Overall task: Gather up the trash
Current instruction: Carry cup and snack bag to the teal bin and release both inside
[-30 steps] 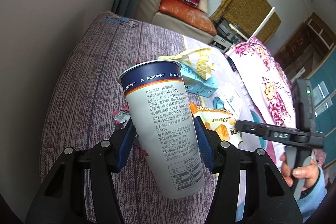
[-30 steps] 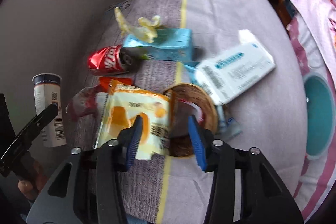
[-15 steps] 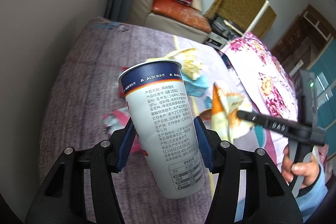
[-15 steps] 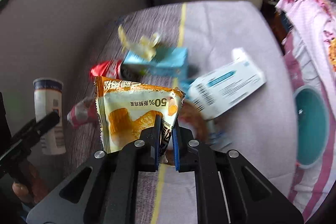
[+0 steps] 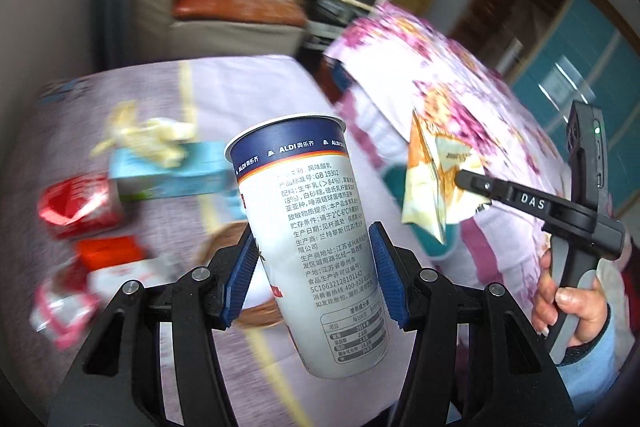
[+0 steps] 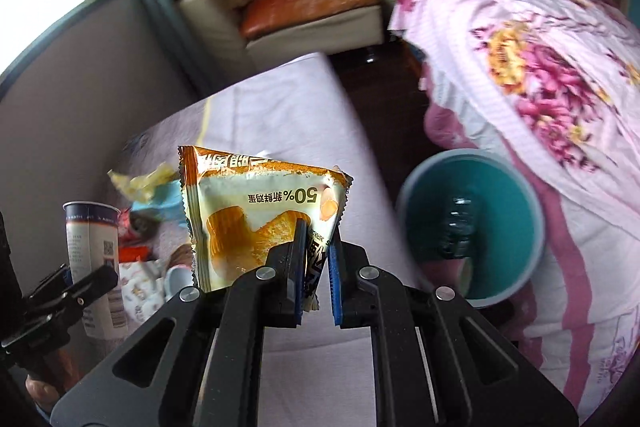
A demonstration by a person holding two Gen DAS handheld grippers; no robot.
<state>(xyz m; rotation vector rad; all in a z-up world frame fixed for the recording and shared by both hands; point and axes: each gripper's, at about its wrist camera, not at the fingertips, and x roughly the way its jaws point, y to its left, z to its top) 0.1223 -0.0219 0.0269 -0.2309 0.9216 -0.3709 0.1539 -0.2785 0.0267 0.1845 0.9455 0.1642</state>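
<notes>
My left gripper (image 5: 314, 269) is shut on a tall white yogurt cup (image 5: 312, 227) with a dark blue rim, held tilted above the table; the cup also shows in the right wrist view (image 6: 94, 251). My right gripper (image 6: 318, 267) is shut on an orange and white snack packet (image 6: 260, 215), lifted in the air; the packet also shows in the left wrist view (image 5: 436, 183). A teal trash bin (image 6: 472, 227) stands on the floor to the right of the packet, with a dark bottle inside.
On the purple tablecloth (image 5: 256, 87) lie a light blue carton (image 5: 172, 175), a crushed red can (image 5: 76, 203), yellow wrapper (image 5: 148, 135), red and white wrappers (image 5: 100, 267) and a brown round thing (image 5: 224, 251). A floral-covered piece of furniture (image 6: 540, 67) stands right of the bin.
My right gripper closed on the snack packet, lifted it off the table and swung right toward the teal bin. My left gripper turned right, still holding the cup.
</notes>
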